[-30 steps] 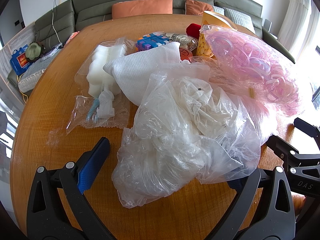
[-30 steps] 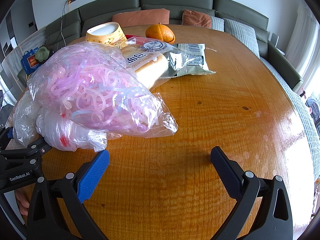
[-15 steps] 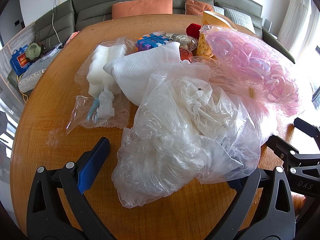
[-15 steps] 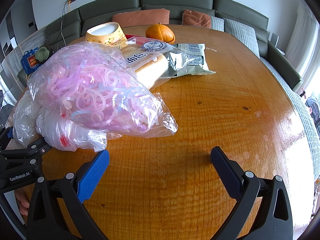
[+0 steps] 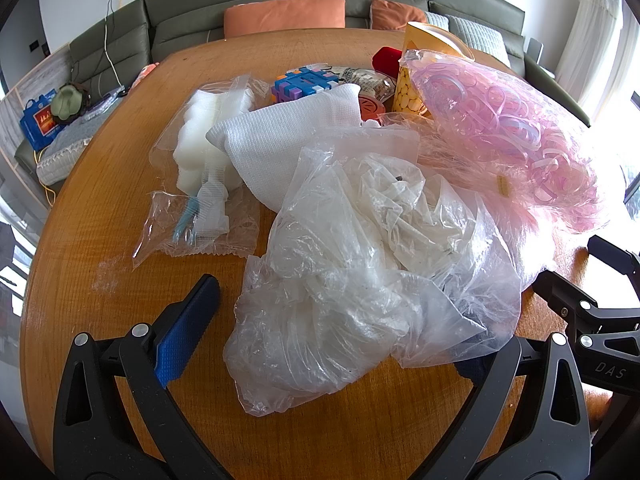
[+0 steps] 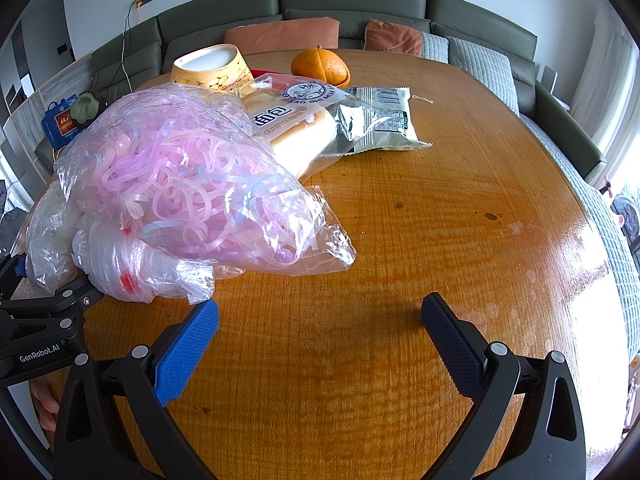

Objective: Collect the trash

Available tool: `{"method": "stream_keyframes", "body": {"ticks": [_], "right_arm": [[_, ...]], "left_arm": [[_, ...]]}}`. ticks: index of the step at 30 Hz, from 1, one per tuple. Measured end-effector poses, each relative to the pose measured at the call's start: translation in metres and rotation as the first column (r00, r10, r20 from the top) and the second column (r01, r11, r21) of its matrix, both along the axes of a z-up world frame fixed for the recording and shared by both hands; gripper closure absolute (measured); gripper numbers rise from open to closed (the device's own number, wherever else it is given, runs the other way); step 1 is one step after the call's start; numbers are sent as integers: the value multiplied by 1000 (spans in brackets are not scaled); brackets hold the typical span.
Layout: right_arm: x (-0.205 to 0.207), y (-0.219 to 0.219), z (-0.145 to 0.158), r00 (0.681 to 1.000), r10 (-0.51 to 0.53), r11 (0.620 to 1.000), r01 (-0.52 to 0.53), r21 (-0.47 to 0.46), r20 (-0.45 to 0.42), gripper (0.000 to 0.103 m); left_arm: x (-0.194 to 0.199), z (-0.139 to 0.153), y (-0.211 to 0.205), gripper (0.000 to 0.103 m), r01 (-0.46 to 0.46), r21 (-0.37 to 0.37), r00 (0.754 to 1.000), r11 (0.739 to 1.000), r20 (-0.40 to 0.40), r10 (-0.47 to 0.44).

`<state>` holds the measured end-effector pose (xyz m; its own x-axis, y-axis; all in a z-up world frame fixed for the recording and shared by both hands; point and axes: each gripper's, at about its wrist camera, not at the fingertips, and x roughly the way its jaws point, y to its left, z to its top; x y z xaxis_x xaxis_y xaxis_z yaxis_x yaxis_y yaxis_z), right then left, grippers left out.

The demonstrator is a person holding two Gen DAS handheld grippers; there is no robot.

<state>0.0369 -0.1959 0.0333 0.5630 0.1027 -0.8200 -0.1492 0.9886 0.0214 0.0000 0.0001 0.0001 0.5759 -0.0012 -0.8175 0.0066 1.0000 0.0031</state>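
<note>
We have not picked up any trash yet, as far as we can see. All of it lies on the desk (image 6: 440, 240), and no bin or trash bag for it shows in either view. So we think almost the whole job is left.

Our left gripper (image 5: 332, 320) has its two sides wide apart. The crumpled clear plastic bag (image 5: 360, 260) lies between them, and its near edge covers the tip of the right side. It is see-through, wrinkly and puffy, with more thin plastic stuffed inside. It looks light and floppy.

Our right gripper (image 6: 320, 328) is wide apart too, with only bare desk between its sides.

Just beside the clear bag, and touching it, is the bag of pink strips (image 6: 192, 184). It is full of curly pink and pale blue bands.

On the other side lie a white cloth (image 5: 288, 136), a small clear wrapper (image 5: 200, 224) and a bag of white foam (image 5: 204, 128).

Farther back we see a bread pack (image 6: 296, 132), a silver packet (image 6: 380, 120) and an orange (image 6: 320, 66). We cannot tell if those are trash.
</note>
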Motion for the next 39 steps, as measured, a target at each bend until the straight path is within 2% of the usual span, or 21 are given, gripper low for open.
{"method": "stream_keyframes", "body": {"ticks": [27, 30, 32, 39], "right_arm": [[1, -1, 0, 1000, 0, 1000, 0, 0, 0, 2], [1, -3, 1, 1000, 4, 1000, -4, 2, -10, 3], [0, -6, 6, 1000, 22, 1000, -22, 10, -19, 3], [-18, -8, 47, 994, 92, 995, -94, 24, 62, 3]], "left_arm": [[0, 0, 0, 6, 1, -1, 1000, 1000, 0, -1], [-1, 1, 0, 6, 29, -3, 1000, 1000, -8, -29], [-3, 4, 5, 6, 54, -33, 998, 998, -25, -55], [-16, 28, 31, 6, 27, -101, 1000, 994, 2, -27]]}}
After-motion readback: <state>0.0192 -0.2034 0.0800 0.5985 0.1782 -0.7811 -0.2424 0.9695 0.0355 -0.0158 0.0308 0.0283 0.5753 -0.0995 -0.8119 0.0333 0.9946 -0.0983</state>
